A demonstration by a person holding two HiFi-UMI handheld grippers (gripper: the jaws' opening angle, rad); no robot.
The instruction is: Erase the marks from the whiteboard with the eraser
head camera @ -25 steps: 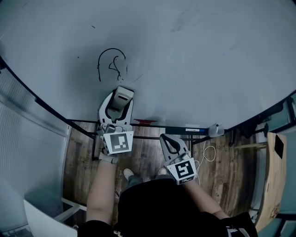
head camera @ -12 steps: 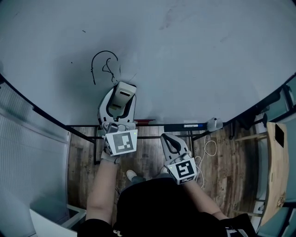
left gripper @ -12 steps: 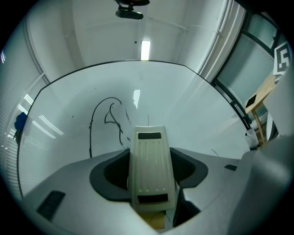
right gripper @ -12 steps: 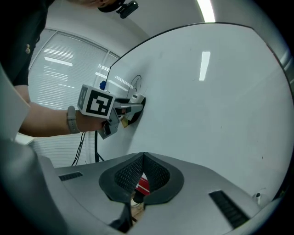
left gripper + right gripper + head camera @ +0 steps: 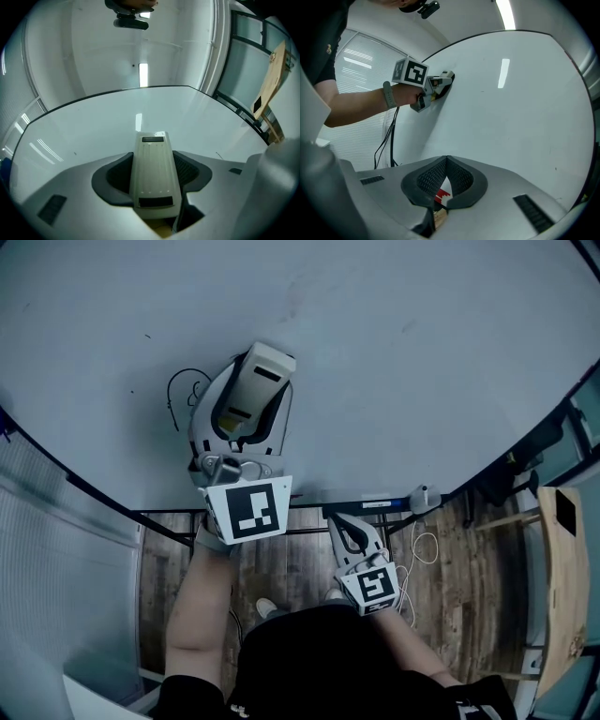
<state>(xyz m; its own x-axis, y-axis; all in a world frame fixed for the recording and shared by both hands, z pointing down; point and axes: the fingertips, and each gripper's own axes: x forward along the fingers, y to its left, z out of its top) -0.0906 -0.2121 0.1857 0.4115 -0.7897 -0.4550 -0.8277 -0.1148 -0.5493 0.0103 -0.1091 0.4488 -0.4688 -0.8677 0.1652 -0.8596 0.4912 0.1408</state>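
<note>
Eraser (image 5: 154, 173) is clamped between the jaws of left gripper (image 5: 265, 369) and held against whiteboard (image 5: 412, 352). Black curved mark (image 5: 178, 395) is seen just beside it, partly hidden, so erasing is judged unfinished. Right gripper (image 5: 349, 532) is held low, jaws together, nothing gripped.

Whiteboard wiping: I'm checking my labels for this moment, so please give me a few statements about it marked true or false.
1. The left gripper is shut on the eraser. True.
2. The right gripper holds a marker. False: its jaws are together, gripping nothing.
3. The whiteboard is wiped clean. False: part of a black mark shows just left of the left gripper.
4. The eraser is up at the whiteboard. True.
5. The right gripper is raised above the left one. False: in the head view it sits lower, below the board's bottom edge.
</note>
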